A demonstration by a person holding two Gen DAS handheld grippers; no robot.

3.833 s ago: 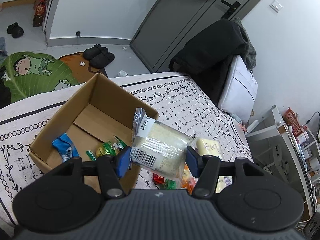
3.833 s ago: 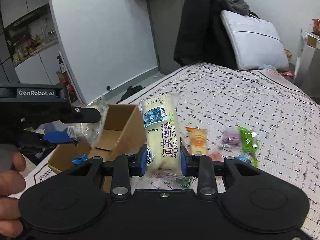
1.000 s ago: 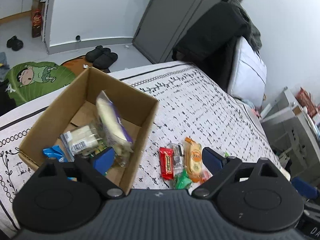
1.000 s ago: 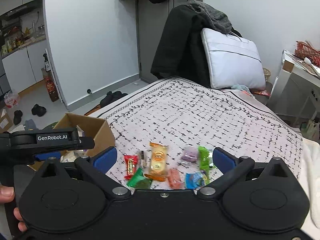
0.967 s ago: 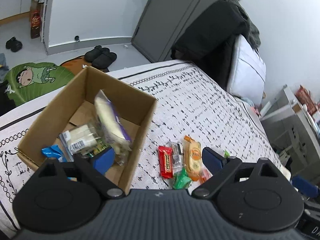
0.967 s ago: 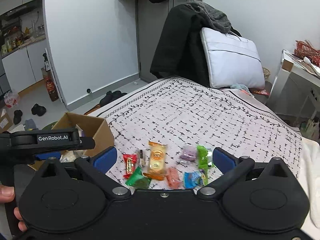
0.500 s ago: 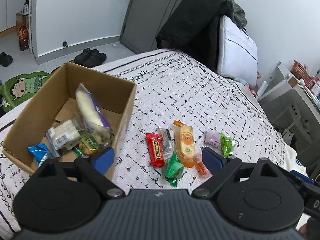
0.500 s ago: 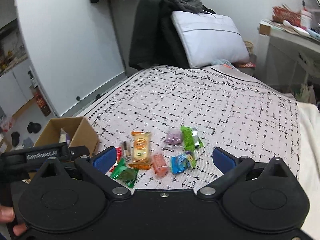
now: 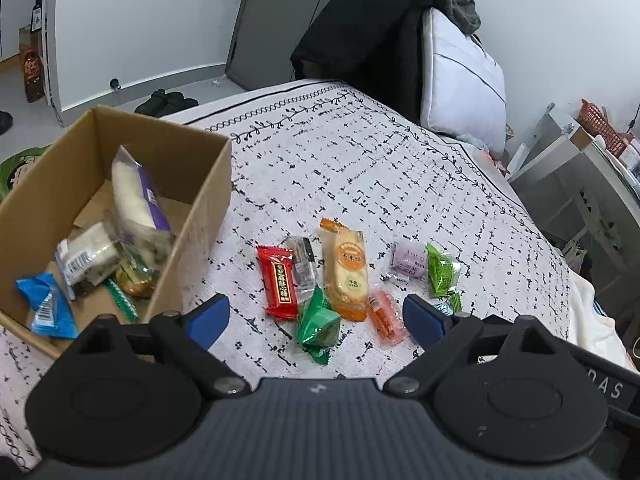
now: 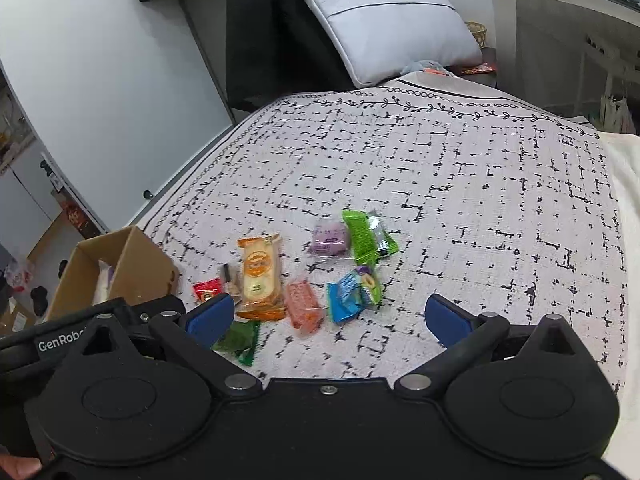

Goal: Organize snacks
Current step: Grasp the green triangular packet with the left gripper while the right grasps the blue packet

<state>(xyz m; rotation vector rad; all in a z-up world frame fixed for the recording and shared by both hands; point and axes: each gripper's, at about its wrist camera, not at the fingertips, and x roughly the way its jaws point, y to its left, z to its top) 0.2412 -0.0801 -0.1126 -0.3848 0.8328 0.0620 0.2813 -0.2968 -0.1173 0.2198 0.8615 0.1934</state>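
- Left gripper [image 9: 316, 316]: jaws spread wide, nothing between them; it hangs above the near edge of the snack cluster.
- Right gripper [image 10: 326, 314]: jaws likewise spread and empty, above the same cluster from the other side.
- Green triangular packet [image 9: 317, 326]: nearest loose snack, at 6 o'clock of the cluster; crinkly film, probably light and slippery, best pinched across its puffed middle.
- Pink-orange sachet [image 9: 385, 317]: just at 3 o'clock of the green packet; small, soft.
- Red bar [image 9: 278, 282] and orange cracker pack [image 9: 346, 268]: flat, side by side with a clear wrapper between; the crackers are likely brittle, so grip the long edges lightly.
- Purple sachet [image 9: 408, 265] and green sachet [image 9: 439, 274]: touching, at 2 o'clock.
- Blue packet [image 10: 345, 295]: in the right wrist view, beside the pink-orange sachet.
- Cardboard box [image 9: 208, 196]: at 9 o'clock of the cluster on the patterned bedspread [image 9: 360, 168], already holding several wrapped snacks.
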